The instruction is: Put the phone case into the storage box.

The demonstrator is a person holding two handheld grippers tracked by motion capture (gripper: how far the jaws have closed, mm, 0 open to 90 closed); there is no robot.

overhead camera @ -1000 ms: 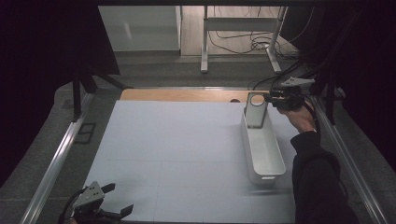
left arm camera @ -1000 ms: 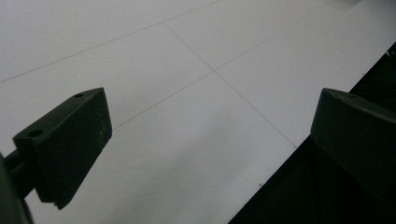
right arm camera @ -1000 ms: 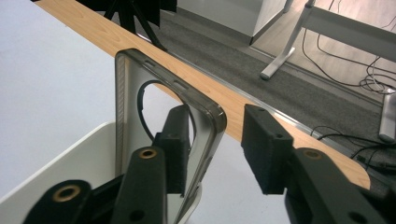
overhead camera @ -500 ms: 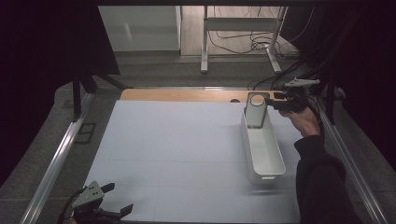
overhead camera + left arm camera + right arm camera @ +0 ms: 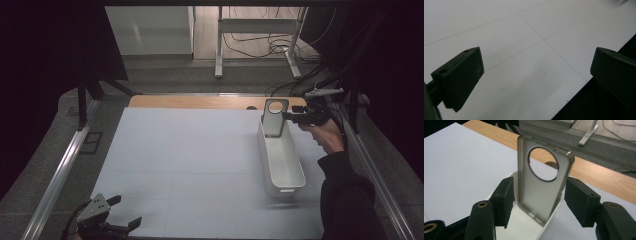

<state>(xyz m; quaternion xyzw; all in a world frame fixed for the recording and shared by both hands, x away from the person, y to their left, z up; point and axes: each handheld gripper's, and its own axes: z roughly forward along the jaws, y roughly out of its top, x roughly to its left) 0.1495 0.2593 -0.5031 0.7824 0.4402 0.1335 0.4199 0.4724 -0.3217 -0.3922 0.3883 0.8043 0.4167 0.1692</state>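
- Phone case (image 5: 539, 187), translucent grey with a round camera hole, stands upright between the jaws of my right claw (image 5: 537, 202), its lower end down in the far end of the white bin (image 5: 529, 227).
- My right claw's pads (image 5: 504, 200) are off the case on both sides; the jaws have just been opening, and there is a gap on the left and a narrower one on the right, so I grip nothing.
- From above, my right claw (image 5: 289, 116) sits level just to the right of the case (image 5: 274, 117), pointing at it, with my hand (image 5: 327, 134) behind it.
- The bin (image 5: 281, 161) runs from beneath the case back toward me, along the left of my right forearm, on the pale counter (image 5: 190, 160).
- Beyond the case, past my right claw, a strip of wood (image 5: 599, 176) edges the counter.
- My left claw (image 5: 125, 220) is far off at the near left corner of the counter, well apart from case and bin.
- Its jaws stand wide apart with nothing between them but bare counter sheet (image 5: 529, 57) below and ahead.
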